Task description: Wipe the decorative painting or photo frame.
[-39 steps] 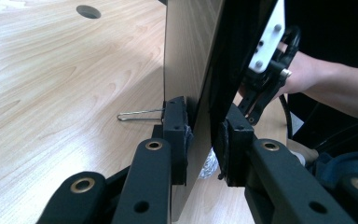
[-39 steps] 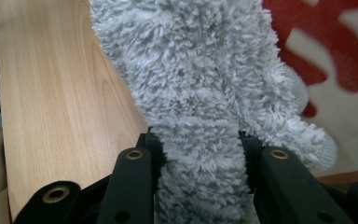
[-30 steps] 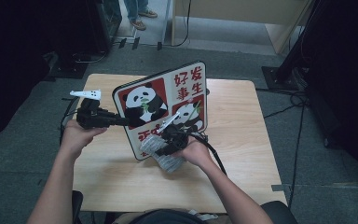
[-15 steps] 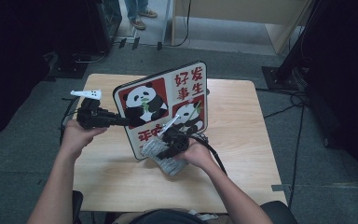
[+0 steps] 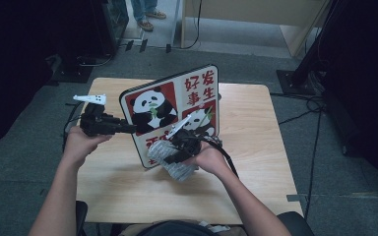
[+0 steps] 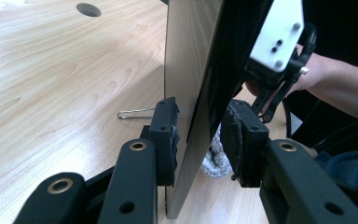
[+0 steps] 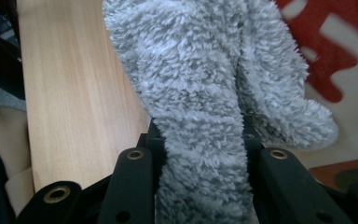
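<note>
1. Grey fluffy cloth [image 7: 200, 93], clamped in the right gripper [image 5: 179, 147], is wiping the panda board [image 5: 177, 113] directly ahead.
2. Left gripper [image 6: 200, 140], jaws just loosening, is straddling the board's edge; re-clamping seems needed next.

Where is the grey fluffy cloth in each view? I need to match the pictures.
High view: the cloth lies low centre, in front of the panda board's lower edge, in the right gripper.
Left gripper view: a small patch low centre, beyond the board's edge.
Right gripper view: the cloth covers the centre, clamped between the jaws.
Shared landmark: the panda board.
</note>
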`<state>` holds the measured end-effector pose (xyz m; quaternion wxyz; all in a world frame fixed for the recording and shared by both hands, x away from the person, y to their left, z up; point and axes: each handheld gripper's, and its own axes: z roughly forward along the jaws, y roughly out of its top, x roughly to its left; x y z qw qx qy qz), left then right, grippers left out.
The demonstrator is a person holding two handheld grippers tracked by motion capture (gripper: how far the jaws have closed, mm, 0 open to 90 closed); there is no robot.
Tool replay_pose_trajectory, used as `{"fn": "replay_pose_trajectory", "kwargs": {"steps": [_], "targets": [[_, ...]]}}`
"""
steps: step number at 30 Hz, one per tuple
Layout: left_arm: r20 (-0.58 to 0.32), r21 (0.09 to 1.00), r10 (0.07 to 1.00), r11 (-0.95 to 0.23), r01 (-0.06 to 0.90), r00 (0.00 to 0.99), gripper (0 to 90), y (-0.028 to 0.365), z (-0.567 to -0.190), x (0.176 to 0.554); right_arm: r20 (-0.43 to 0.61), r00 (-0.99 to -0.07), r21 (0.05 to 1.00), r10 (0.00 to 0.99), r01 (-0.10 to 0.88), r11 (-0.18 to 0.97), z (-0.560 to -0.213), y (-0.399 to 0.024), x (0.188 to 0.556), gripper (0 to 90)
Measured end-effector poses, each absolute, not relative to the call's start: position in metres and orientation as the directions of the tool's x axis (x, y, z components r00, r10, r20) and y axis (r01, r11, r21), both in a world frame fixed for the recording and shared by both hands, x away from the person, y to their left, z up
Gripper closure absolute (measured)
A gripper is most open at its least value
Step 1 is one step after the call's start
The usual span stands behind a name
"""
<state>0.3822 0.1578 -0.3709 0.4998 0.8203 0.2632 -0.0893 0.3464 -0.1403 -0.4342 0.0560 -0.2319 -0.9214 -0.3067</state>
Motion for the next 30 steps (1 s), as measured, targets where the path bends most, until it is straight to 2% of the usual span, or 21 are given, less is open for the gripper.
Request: {"fn": "replay_pose_trajectory", "kwargs": {"steps": [30], "targets": [[-0.425, 0.764, 0.345, -0.360, 0.536, 0.837, 73.5, 0.178, -0.368, 0.379, 0.236, -0.883, 0.595, 0.406, 0.462, 0.658, -0.331, -0.136, 0.355, 68.2]]}}
